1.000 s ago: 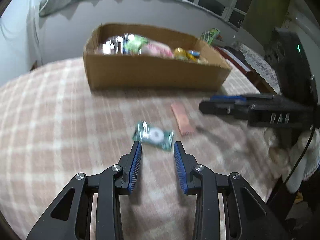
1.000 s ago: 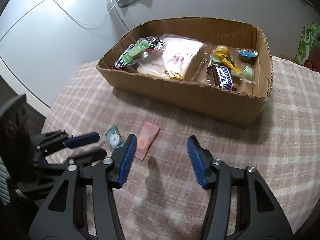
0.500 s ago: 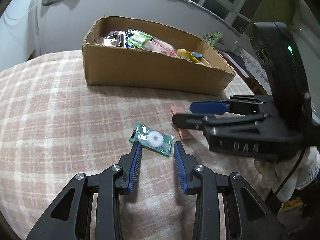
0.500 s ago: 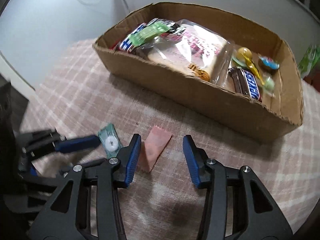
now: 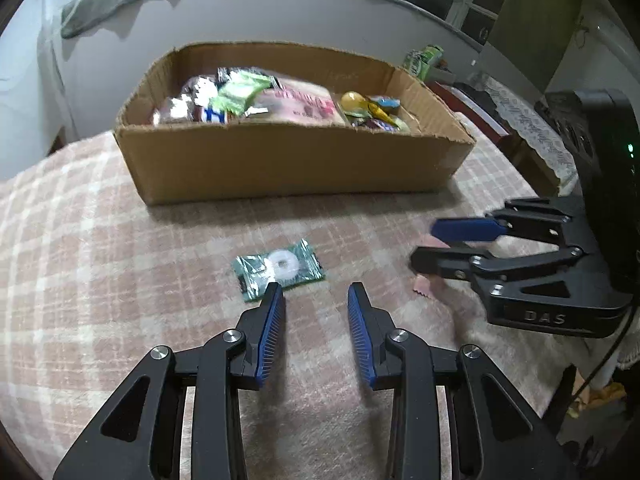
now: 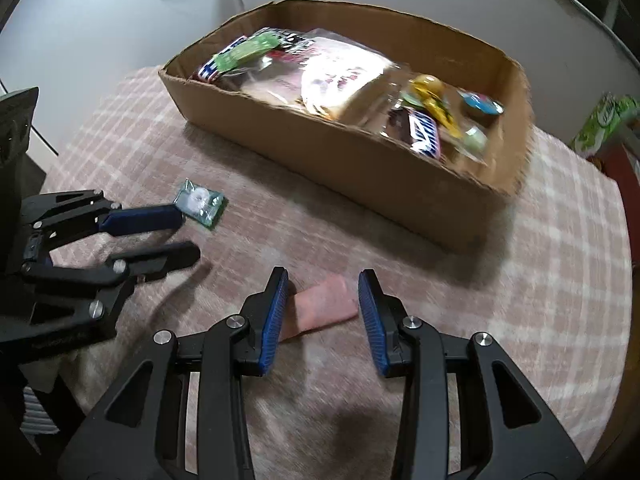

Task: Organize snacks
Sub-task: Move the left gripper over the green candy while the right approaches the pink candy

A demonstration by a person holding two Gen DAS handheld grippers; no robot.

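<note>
Our right gripper (image 6: 323, 280) has closed in on the pink wrapper (image 6: 326, 307); it lies crosswise between open, empty jaws; left gripper (image 5: 314, 294) open, empty, green candy (image 5: 279, 269) just ahead-left.

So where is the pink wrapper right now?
In the right wrist view, the pink wrapper lies flat on the checked cloth, between the open fingers of the right gripper, in front of the cardboard box.

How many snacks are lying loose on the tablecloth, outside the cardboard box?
2. The green mint packet lies just ahead of the left gripper; the pink packet lies between the right gripper's open fingers.
</note>
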